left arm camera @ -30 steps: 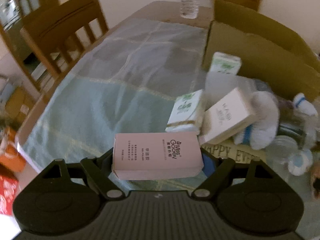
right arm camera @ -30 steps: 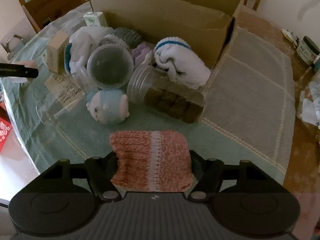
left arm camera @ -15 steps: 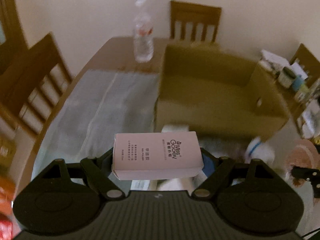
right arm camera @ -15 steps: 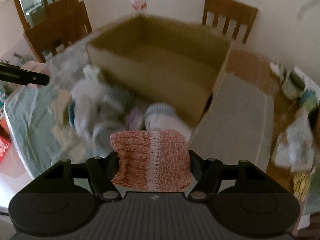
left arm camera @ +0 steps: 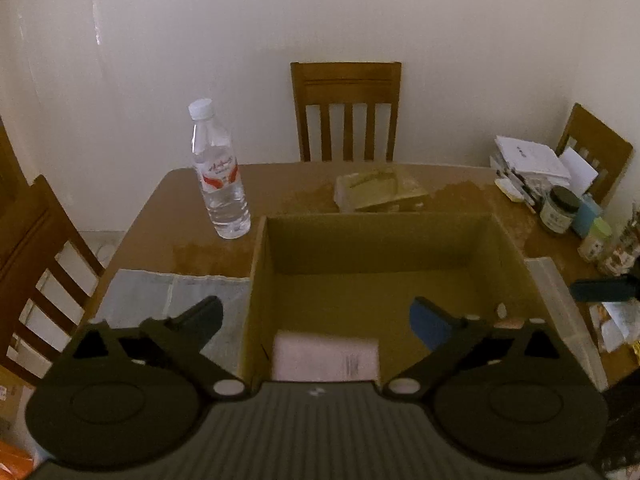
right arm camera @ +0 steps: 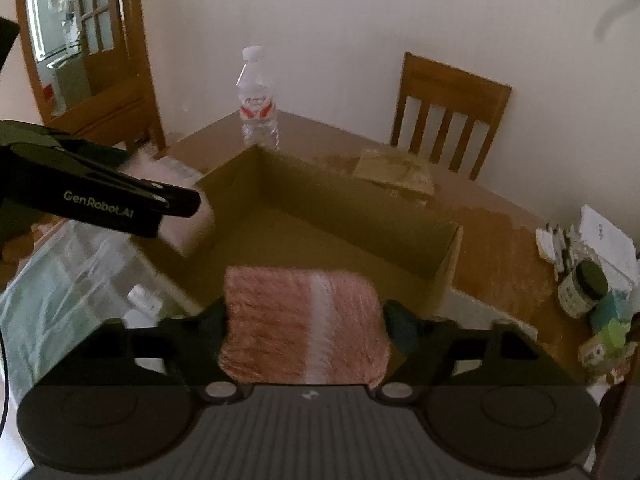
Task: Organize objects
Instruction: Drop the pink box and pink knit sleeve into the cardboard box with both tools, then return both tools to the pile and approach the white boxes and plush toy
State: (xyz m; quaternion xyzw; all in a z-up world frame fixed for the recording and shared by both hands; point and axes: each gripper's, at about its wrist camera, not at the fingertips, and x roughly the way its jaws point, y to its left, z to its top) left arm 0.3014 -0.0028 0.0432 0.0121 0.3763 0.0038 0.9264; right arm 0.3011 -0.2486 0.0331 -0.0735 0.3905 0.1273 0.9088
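Observation:
An open cardboard box [left arm camera: 384,240] stands on the wooden table; it also shows in the right wrist view [right arm camera: 332,216]. My left gripper [left arm camera: 316,316] is open above the box's near edge. A pink packet [left arm camera: 326,356] is below it inside the box, blurred; it also shows in the right wrist view [right arm camera: 196,220] beside the left gripper [right arm camera: 176,204]. My right gripper [right arm camera: 304,316] is shut on a pink-and-white knitted cloth [right arm camera: 304,324] and holds it over the box's near side.
A water bottle [left arm camera: 220,176] stands left of the box's far corner. A beige packet [left arm camera: 376,192] lies behind the box. Jars and papers [left arm camera: 560,204] crowd the right side. Chairs [left arm camera: 346,108] stand around the table. A clear plastic bag [right arm camera: 80,280] lies left.
Both grippers rose from the pile and moved over the box. My left gripper opened and let go of the pink packet, which dropped into the box. My right gripper still holds the cloth.

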